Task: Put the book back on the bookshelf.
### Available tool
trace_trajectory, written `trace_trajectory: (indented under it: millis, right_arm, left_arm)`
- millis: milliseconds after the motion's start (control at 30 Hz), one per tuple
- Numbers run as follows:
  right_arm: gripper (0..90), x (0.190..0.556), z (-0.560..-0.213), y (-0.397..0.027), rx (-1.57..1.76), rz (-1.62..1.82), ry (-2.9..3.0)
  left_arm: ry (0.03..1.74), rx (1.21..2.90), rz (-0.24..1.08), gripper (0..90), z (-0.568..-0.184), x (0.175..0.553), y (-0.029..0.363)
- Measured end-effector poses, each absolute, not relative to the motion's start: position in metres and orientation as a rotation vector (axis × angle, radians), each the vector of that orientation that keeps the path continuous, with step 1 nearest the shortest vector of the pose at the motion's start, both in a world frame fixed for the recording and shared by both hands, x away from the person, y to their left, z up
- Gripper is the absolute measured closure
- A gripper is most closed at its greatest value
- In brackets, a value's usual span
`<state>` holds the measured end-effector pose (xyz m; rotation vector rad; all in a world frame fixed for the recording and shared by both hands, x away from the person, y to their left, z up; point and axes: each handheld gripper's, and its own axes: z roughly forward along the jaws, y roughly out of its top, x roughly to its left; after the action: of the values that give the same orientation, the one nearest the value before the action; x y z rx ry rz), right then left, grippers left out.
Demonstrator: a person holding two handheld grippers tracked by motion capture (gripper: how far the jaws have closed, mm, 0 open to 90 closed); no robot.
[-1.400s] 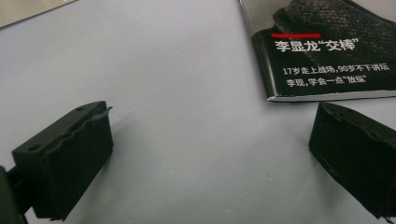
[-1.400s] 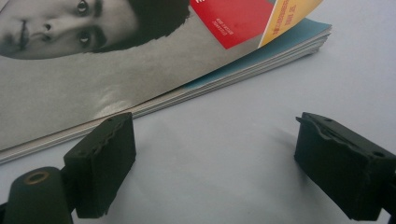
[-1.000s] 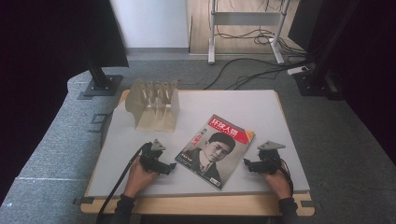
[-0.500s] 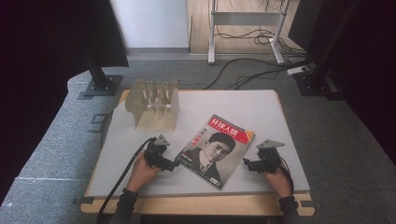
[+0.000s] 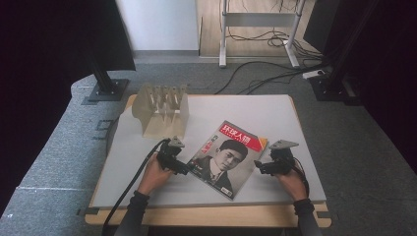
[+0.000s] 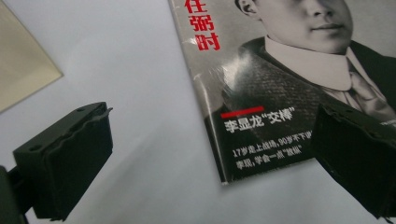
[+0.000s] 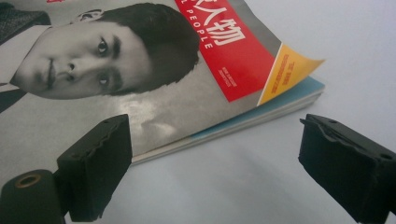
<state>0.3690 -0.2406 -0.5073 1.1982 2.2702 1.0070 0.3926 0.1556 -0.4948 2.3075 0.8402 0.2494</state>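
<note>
Although the magazine (image 5: 227, 153) lies flat and askew near the middle of the worktop (image 5: 285, 113), its near corner is cut off in the left gripper view by a black jaw, and the small print on the cover is too fine to read from the high view. One far corner of the cover (image 7: 289, 70) curls up off the pages in the right gripper view. The left claw (image 5: 183, 168) sits at the magazine's left edge, jaws wide, one over bare worktop and the other over the cover, pressing on nothing. The right claw (image 5: 259, 167) stands just right of the magazine, also wide with nothing between the jaws; they have just been opening a little more. Each hand's forearm is cut off by the bottom of the high view.

To the far left stands a pale wooden rack (image 5: 162, 110) with upright pegs; what its slots hold cannot be made out. Around the pale grey worktop runs grey carpet (image 5: 59, 162), with black stand feet (image 5: 105, 91), loose cables (image 5: 255, 73), and a metal frame (image 5: 255, 19) against the far wall; both sides fall into dark.
</note>
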Motion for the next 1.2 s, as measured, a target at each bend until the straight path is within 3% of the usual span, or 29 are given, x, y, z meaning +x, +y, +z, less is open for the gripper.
trace_trajectory:
  millis: [667, 1200]
  right_arm:
    - [12.2, 0.402, -0.502, -0.225, 1.107, 0.963, 2.348]
    - [2.1, 0.445, -0.505, -0.214, 1.066, 0.94, 2.417]
  left_arm:
    - [0.802, 2.327, 0.228, 0.0, -0.491, 0.42, 0.126]
    - [0.769, 2.352, 0.236, 0.0, -0.501, 0.434, 0.102]
